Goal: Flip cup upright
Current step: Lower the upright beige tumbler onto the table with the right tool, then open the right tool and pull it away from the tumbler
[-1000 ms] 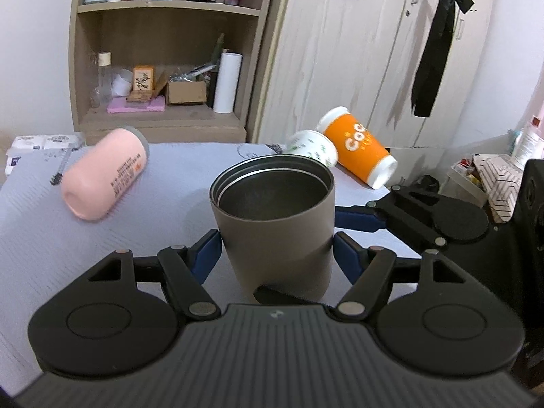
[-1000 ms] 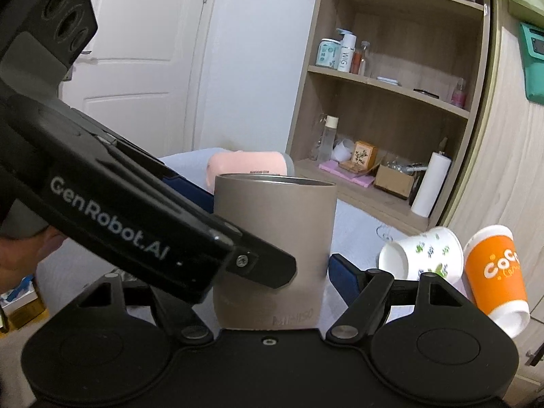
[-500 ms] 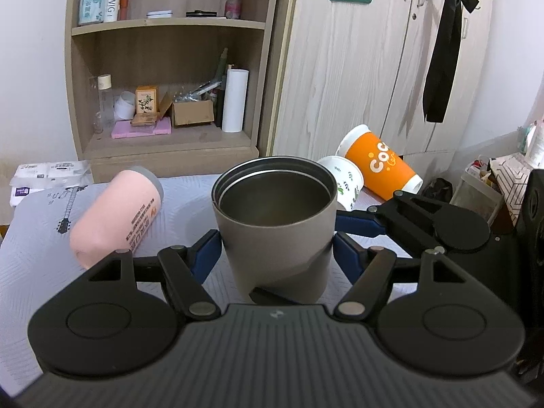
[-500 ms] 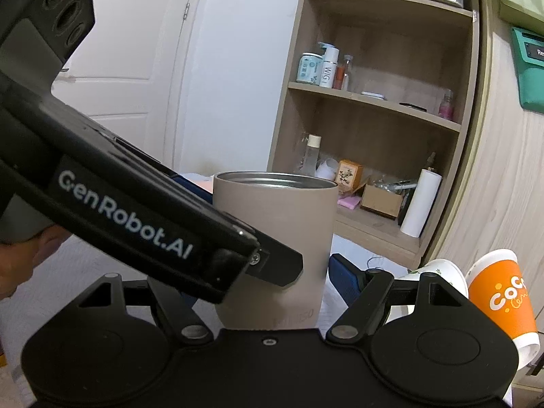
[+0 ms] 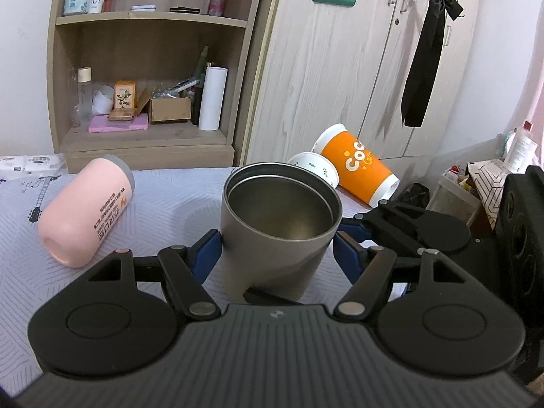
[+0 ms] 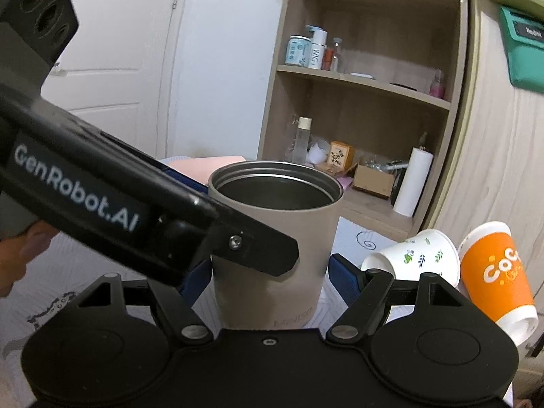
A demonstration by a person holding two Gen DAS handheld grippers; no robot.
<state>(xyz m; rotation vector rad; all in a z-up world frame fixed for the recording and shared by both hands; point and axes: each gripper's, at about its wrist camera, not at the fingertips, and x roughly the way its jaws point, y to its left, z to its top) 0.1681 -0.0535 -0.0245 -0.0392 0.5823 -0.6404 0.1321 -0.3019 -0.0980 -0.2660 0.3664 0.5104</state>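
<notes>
A grey metal-lined cup stands upright, mouth up, between the blue pads of my left gripper. The left pad touches its wall; the right pad stands slightly off it. The same cup sits between my right gripper pads, with a narrow gap at the right pad. The left gripper's black body crosses the right wrist view in front of the cup. The cup's base is hidden by the gripper bodies.
On the patterned cloth lie a pink cup at left, a white leaf-print paper cup and an orange paper cup at back right, all on their sides. A wooden shelf and wardrobe stand behind.
Both views have tilted down over the last second, so the cup's inside shows more in the right wrist view. The cup stays upright between the pads.
</notes>
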